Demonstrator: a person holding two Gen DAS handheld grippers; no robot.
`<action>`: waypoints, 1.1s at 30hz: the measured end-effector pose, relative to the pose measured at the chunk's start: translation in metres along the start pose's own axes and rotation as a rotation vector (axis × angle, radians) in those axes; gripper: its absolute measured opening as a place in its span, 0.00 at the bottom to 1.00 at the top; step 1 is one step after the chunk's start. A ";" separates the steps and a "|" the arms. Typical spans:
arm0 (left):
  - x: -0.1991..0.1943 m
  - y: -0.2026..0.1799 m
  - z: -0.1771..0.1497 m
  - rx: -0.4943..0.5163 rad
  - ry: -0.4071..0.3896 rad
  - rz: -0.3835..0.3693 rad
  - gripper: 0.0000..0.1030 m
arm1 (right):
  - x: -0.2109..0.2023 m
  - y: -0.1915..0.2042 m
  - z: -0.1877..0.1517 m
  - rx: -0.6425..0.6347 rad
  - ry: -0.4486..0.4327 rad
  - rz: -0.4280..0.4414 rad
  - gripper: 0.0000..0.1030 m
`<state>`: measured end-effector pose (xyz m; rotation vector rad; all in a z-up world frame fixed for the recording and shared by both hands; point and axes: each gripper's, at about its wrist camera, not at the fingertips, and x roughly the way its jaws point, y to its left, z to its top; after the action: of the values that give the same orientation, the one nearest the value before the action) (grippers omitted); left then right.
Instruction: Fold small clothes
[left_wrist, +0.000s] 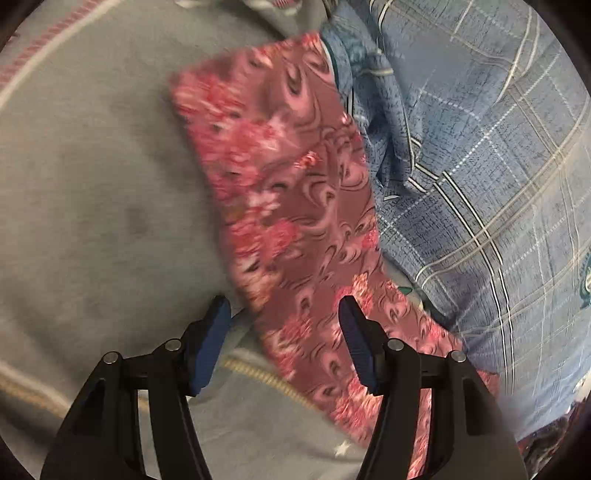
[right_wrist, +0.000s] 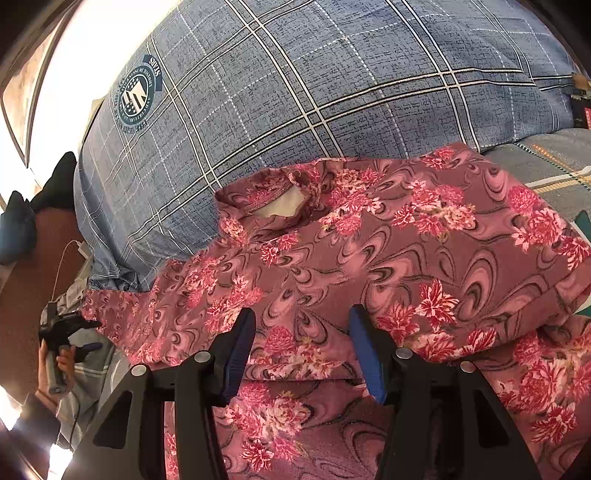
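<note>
A pink floral garment (right_wrist: 369, 251) lies on the bed in folded layers, its neckline with a white label toward the pillow. My right gripper (right_wrist: 303, 311) hovers over its near part, open, with the cloth under the blue pads and none pinched. In the left wrist view a long strip of the same garment (left_wrist: 295, 192) runs across the grey sheet. My left gripper (left_wrist: 283, 301) is open above the strip's near end, one finger over the cloth and the other over the sheet. A hand holds the left gripper (right_wrist: 79, 334) at the far left of the right wrist view.
A blue plaid pillow (right_wrist: 295, 92) lies right behind the garment, also the pillow (left_wrist: 480, 129) to the strip's right. The grey bed sheet (left_wrist: 92, 184) with striped borders spreads to the left. A white charging cable (right_wrist: 70, 251) and a dark bundle (right_wrist: 55, 184) sit beside the bed.
</note>
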<state>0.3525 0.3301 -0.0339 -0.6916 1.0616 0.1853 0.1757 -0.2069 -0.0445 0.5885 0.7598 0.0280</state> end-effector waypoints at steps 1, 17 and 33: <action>0.005 -0.001 0.001 0.000 0.003 -0.006 0.53 | 0.000 -0.001 0.000 0.001 0.000 0.002 0.53; -0.053 -0.085 -0.055 0.218 -0.093 -0.136 0.03 | -0.004 -0.005 -0.002 0.033 -0.016 0.041 0.53; -0.030 -0.263 -0.230 0.570 0.154 -0.282 0.03 | -0.008 -0.007 -0.002 0.050 -0.026 0.060 0.53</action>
<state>0.2883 -0.0078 0.0366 -0.3324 1.0826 -0.4089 0.1672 -0.2133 -0.0441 0.6578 0.7194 0.0563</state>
